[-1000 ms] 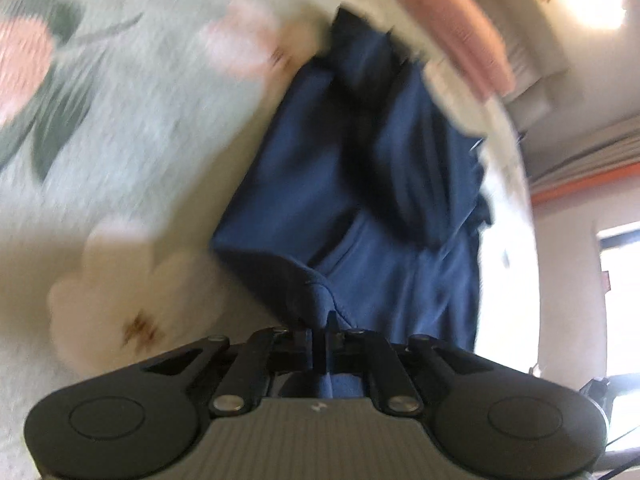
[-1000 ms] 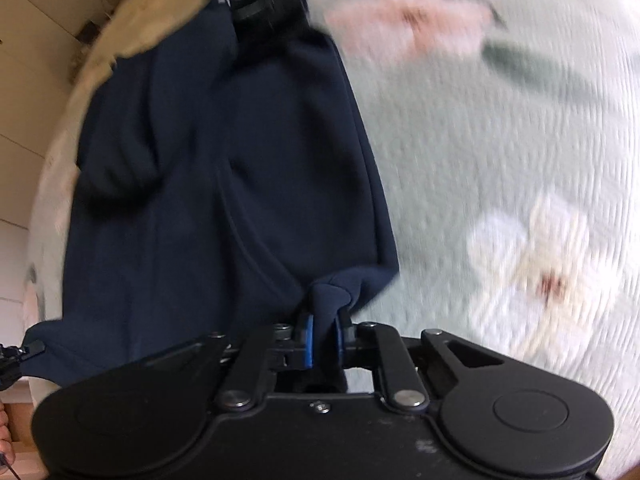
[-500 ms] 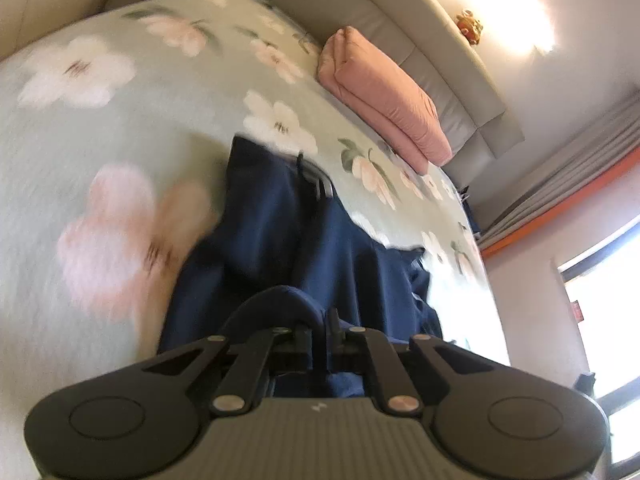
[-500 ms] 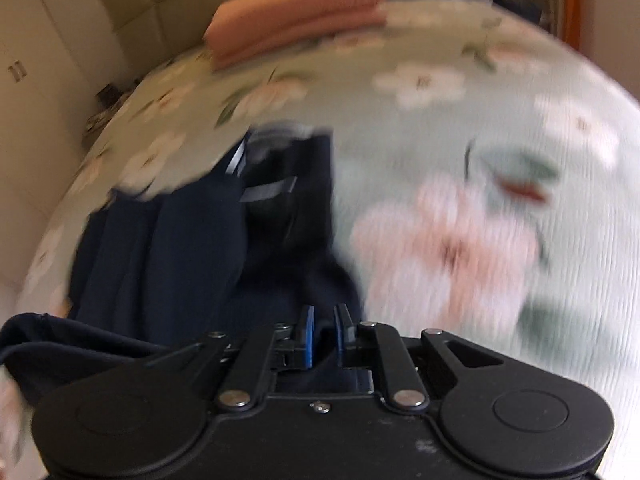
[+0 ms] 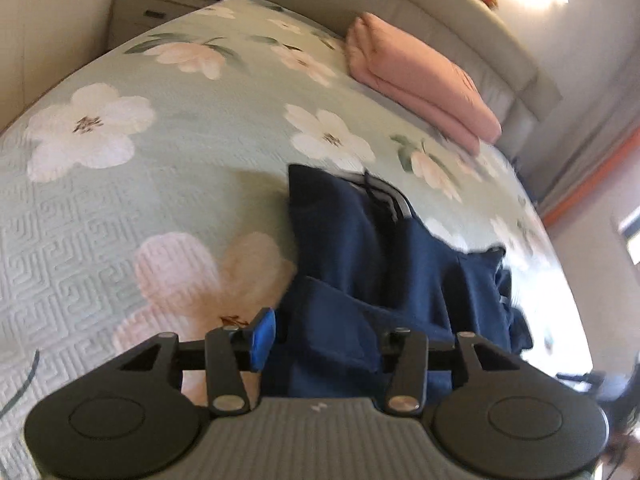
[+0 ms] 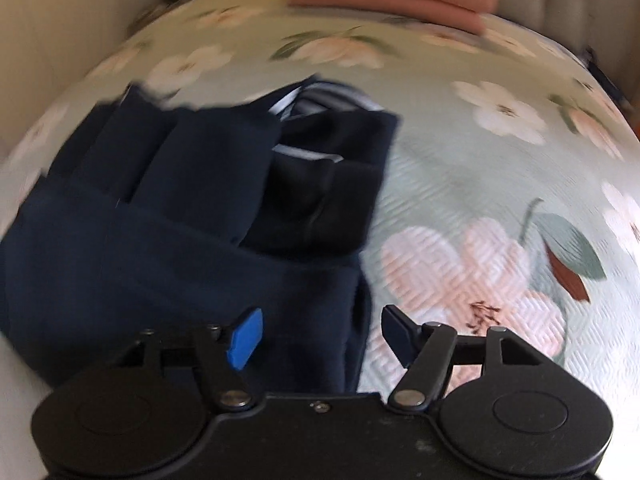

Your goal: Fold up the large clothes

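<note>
A navy garment (image 5: pixel 360 248) with a striped band at its far end lies folded over on itself on the floral bedspread (image 5: pixel 140 184). My left gripper (image 5: pixel 324 340) hovers over the garment's near left edge. Its jaws are opening, and the fabric lies loose between them with the blue pad (image 5: pixel 262 338) clear of it. In the right wrist view the same garment (image 6: pixel 180 200) fills the left half. My right gripper (image 6: pixel 320 334) is above its near right edge, its jaws also opening, and the fold's edge lies between the fingers without being pressed.
A folded pink blanket (image 5: pixel 420 80) lies at the head of the bed against a grey headboard (image 5: pixel 400 4). A nightstand (image 5: pixel 148 12) stands at the far left corner. Bare bedspread (image 6: pixel 500 200) stretches on either side of the garment.
Both grippers, shut on the garment's near edge before, carried it forward over the rest of the garment. Both have now let go and stand with their jaws apart.
</note>
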